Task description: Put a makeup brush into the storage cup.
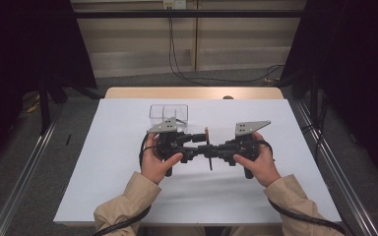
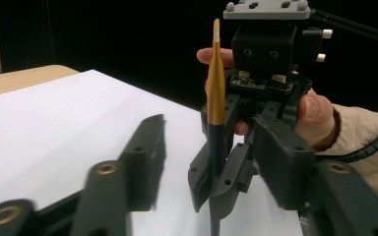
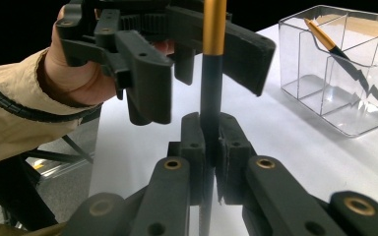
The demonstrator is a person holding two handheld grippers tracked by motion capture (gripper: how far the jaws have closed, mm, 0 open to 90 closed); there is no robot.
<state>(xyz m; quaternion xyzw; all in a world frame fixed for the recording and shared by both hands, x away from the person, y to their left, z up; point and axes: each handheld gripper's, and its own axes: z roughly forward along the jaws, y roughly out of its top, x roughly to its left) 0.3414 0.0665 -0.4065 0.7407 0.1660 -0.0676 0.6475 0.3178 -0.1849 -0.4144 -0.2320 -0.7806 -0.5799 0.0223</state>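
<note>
Right gripper view: right gripper [image 3: 210, 142] fingers clamped on brush [image 3: 211, 93], left gripper [image 3: 197, 44] fingers apart around it.

Both grippers meet at the centre of the white surface [image 1: 128, 187], with a clear box [image 1: 169, 112] at eleven o'clock from them.

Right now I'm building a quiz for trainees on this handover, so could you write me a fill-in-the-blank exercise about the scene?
1. The right tongs are shut on a thin ____, held upright.
2. The left tongs stand ____ around its gold part, not pressing on it.
3. The clear organizer on the white table holds ____ more brush.

Missing words: paintbrush; open; one
</note>
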